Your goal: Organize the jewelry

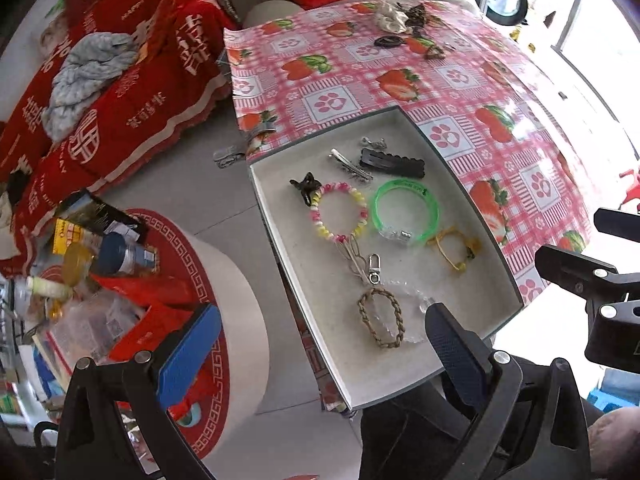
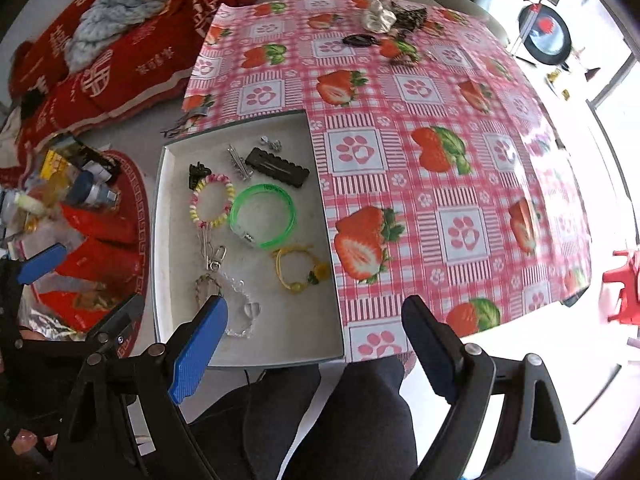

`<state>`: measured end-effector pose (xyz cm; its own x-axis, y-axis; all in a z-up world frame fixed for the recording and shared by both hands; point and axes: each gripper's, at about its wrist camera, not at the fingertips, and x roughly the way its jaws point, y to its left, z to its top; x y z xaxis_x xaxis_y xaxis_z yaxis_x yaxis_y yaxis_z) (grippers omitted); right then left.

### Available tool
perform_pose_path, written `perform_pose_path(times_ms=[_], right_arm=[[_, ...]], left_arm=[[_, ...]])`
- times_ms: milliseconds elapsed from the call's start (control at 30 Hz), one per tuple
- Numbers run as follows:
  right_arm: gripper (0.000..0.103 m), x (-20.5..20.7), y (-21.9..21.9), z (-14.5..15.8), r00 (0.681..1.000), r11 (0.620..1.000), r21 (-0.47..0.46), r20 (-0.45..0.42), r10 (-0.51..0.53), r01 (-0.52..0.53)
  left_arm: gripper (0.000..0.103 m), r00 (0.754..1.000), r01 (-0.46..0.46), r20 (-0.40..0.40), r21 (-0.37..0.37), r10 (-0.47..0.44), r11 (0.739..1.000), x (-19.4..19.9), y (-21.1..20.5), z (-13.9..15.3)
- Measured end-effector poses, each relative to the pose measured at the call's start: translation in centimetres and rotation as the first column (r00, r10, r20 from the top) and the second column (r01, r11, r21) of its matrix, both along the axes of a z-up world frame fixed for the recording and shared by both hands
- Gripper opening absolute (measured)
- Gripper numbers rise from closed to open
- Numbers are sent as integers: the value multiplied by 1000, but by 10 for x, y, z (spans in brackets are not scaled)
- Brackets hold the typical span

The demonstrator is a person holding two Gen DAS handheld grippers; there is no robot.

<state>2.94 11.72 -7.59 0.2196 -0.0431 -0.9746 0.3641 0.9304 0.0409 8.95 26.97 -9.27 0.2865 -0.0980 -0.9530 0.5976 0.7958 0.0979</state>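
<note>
A shallow grey tray (image 1: 280, 216) (image 2: 160, 240) lies at the near left of the strawberry-print table. It holds a green bangle (image 1: 406, 212) (image 2: 262, 216), a pink-yellow bead bracelet (image 1: 340, 212) (image 2: 211, 204), a yellow cord bracelet (image 2: 298, 268), a braided brown bracelet (image 1: 382, 316), a clear bead bracelet (image 2: 240, 312), a black hair clip (image 1: 392, 162) (image 2: 278, 168), a silver clip and a key clasp. More accessories (image 1: 404, 20) (image 2: 384, 16) lie at the table's far edge. My left gripper (image 1: 316, 348) and right gripper (image 2: 312, 352) are both open and empty, held near the tray's front edge.
A round white stool (image 1: 236, 312) piled with bottles and red packets stands left of the table. A sofa with red cloths (image 1: 120, 80) is behind it. My legs (image 2: 340, 420) are below the table's front edge. A red stool (image 2: 624, 292) is at right.
</note>
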Motion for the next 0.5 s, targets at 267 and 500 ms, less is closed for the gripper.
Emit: perform_pose_path(times_ms=[267,500], right_arm=[[90,-5,6,3,1000,999,-18,-2,-31,31],[90,-7,6,6,999,999,-20,1,-46,46]], left_arm=[[103,1000,16,-8,-23,-17,1000,-1,3,1],[103,1000,19,-9,-25,-19,1000,-2,3,1]])
